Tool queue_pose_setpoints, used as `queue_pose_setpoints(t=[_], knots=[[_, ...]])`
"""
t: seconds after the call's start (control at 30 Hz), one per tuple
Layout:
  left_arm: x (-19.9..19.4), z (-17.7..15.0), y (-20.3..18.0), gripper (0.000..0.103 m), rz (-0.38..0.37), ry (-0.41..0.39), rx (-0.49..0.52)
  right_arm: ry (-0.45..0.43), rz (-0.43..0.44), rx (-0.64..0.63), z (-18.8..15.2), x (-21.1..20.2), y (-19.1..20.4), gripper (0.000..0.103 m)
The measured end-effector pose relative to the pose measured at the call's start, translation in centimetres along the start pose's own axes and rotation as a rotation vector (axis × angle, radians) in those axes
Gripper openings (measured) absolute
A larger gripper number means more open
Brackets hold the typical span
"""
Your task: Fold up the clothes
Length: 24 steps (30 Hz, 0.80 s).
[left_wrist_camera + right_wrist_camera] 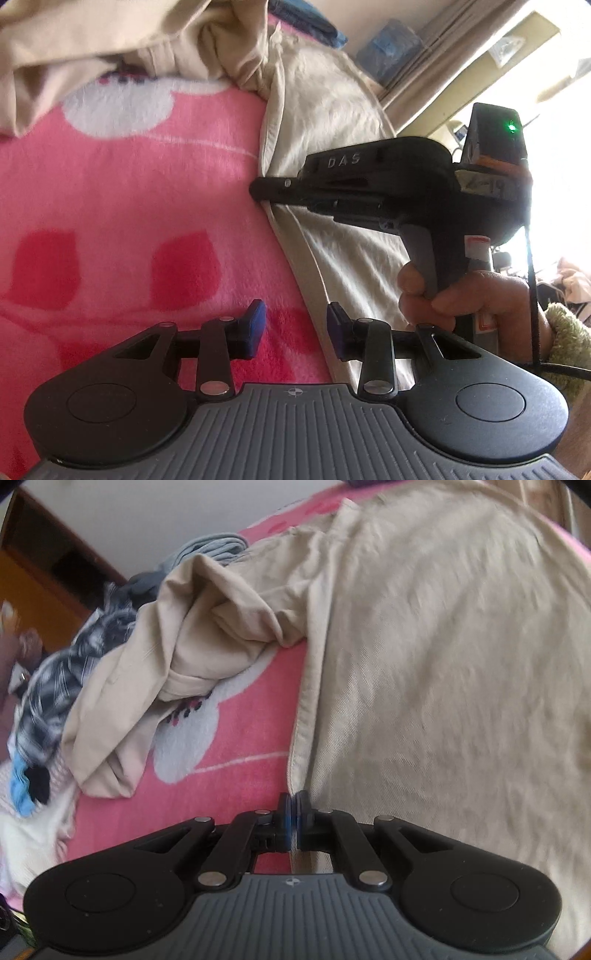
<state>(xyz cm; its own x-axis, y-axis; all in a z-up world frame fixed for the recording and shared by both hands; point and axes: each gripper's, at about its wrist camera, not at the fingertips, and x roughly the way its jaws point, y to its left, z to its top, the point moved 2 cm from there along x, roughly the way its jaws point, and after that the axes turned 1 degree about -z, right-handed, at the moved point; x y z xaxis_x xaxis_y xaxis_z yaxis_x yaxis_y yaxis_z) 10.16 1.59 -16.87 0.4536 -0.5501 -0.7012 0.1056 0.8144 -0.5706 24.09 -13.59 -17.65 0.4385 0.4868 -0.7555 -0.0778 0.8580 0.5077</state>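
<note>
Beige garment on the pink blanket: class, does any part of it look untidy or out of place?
Yes. The beige garment lies flat on the right, but one part is bunched in a crumpled heap at the left, draped onto the other clothes instead of lying spread on the blanket.

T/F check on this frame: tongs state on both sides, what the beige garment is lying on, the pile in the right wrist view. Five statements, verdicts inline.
1. The right tongs are shut on the hem of the beige garment. True.
2. The left tongs grip the beige garment. False: they are open, holding nothing, above the garment's edge and the pink blanket.
3. The garment lies on a bare wooden table. False: it lies on the pink blanket.
4. Other clothes, including a plaid garment, are piled to the left in the right wrist view. True.
5. A hand holds the right tongs' handle in the left wrist view. True.
</note>
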Motion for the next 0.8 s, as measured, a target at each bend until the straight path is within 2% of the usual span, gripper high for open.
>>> queue_pose_setpoints(t=[0.07, 0.13, 0.2, 0.37, 0.5, 0.57, 0.67, 0.73, 0.8], knots=[[0.5, -0.1, -0.6, 0.036, 0.010, 0.006, 0.026, -0.001, 0.027, 0.042, -0.1, 0.1, -0.5, 0.006], [0.7, -0.2, -1.1, 0.036, 0.023, 0.004, 0.052, 0.000, 0.056, 0.073, -0.1, -0.1, -0.6, 0.012], [0.8, -0.3, -1.1, 0.036, 0.028, 0.006, 0.056, -0.002, 0.088, 0.066, 0.0, -0.7, -0.1, 0.029], [1.0, -0.6, -1.1, 0.036, 0.039, 0.011, 0.066, -0.076, 0.115, 0.010, 0.3, -5.0, 0.5, 0.029], [1.0, -0.7, -1.3, 0.036, 0.046, 0.012, 0.071, -0.110, 0.013, -0.084, -0.3, -7.8, -0.3, 0.026], [0.5, -0.6, -1.3, 0.035, 0.050, -0.004, 0.065, -0.094, -0.044, -0.155, -0.8, -7.9, -0.5, 0.022], [-0.3, 1.0, -0.9, 0.036, 0.067, -0.109, 0.055, -0.078, -0.180, -0.360, -1.8, -6.7, 0.9, 0.021], [-0.5, 2.2, -0.8, 0.036, 0.065, -0.173, 0.043, -0.084, -0.246, -0.481, -2.4, -6.0, 2.0, 0.021], [-0.2, 3.1, -0.7, 0.036, 0.070, -0.205, 0.034, -0.097, -0.274, -0.533, -2.6, -6.0, 2.4, 0.020]])
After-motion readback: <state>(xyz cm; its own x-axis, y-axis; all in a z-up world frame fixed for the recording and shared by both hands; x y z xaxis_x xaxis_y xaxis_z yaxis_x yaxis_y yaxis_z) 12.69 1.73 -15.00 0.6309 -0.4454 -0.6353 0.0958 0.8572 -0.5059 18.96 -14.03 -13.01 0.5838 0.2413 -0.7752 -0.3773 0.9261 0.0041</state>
